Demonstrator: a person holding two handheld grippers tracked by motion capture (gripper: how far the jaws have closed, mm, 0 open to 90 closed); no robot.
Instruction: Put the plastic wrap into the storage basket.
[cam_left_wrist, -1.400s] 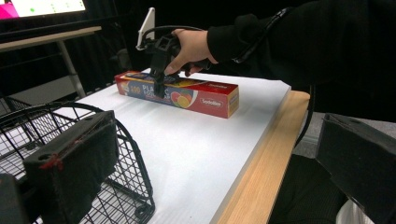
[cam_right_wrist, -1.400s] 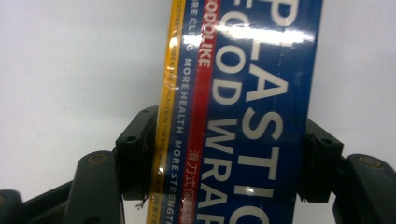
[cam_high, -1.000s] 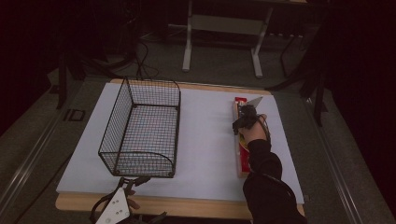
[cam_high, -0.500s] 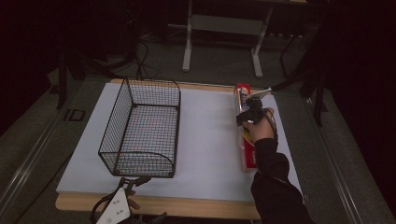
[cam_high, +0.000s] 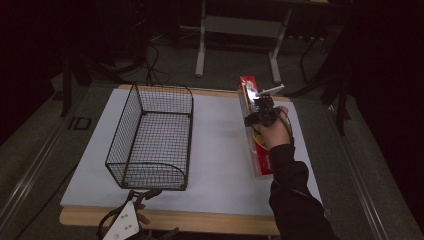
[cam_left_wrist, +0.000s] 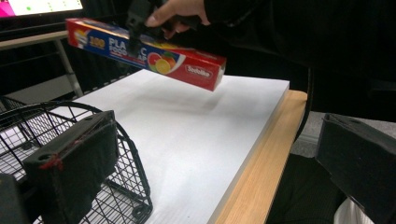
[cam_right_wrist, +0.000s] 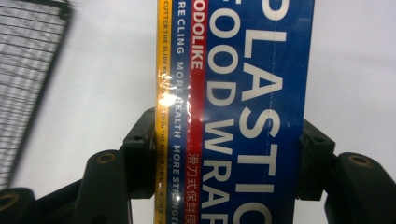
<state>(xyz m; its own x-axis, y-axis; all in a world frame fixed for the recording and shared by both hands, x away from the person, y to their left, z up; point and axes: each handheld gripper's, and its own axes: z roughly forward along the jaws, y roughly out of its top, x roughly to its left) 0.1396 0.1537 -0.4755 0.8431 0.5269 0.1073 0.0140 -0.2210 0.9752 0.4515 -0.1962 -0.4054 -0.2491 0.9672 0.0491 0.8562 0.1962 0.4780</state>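
the right tool (cam_high: 261, 111) is shut tight on the long wrap box (cam_high: 254, 127), lifted off the desk (cam_high: 220, 150). the box points near to far. the wire basket (cam_high: 150, 135) sits to its left.

One box of plastic food wrap (cam_high: 256, 131), long and red and blue (its lettering reads clearly in the right gripper view). One black wire basket (cam_high: 152, 137). One white board (cam_high: 215, 160) lying on one wooden table (cam_high: 210, 224). Two handheld grippers: the right gripper (cam_high: 261, 111) and the left gripper (cam_high: 126, 223), each with two black jaws, so four jaws in all. One bare hand (cam_high: 274, 134) and one dark sleeve (cam_high: 295, 200) in the high view. One metal stand (cam_high: 237, 37) behind the table
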